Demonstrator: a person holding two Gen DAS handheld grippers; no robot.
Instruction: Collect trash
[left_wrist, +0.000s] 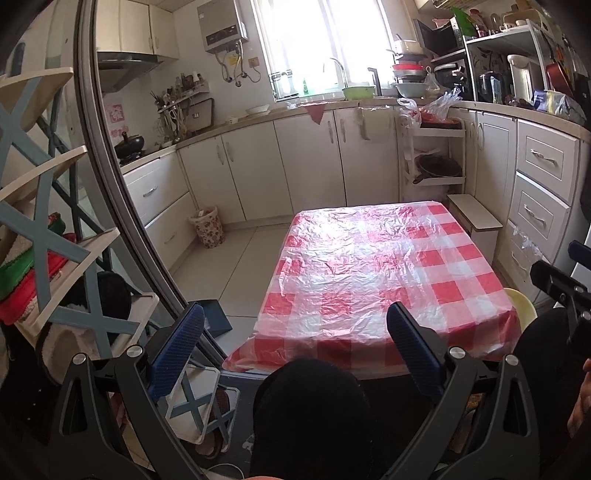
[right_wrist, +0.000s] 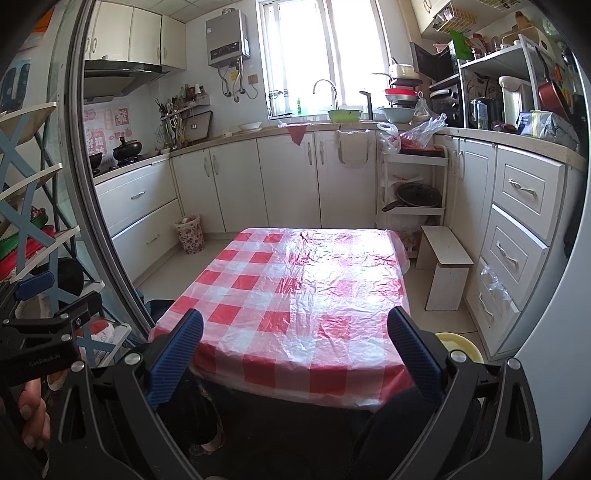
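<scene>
A low table under a red-and-white checked plastic cloth (left_wrist: 373, 273) stands in front of me; it also shows in the right wrist view (right_wrist: 295, 299). I see no loose trash on the cloth. A floral waste basket (left_wrist: 207, 226) stands on the floor by the left cabinets, also in the right wrist view (right_wrist: 190, 233). My left gripper (left_wrist: 295, 343) is open and empty, held before the table's near edge above my knee. My right gripper (right_wrist: 295, 350) is open and empty over the near edge. Each gripper shows at the other view's side (left_wrist: 561, 291) (right_wrist: 44, 325).
A shelf rack (left_wrist: 48, 236) with shoes stands close on the left behind a door frame. A small wooden stool (right_wrist: 445, 269) and a yellow stool (right_wrist: 460, 345) sit right of the table. Cabinets and drawers (right_wrist: 517, 229) line the walls. A dustpan (left_wrist: 216, 317) lies on the floor.
</scene>
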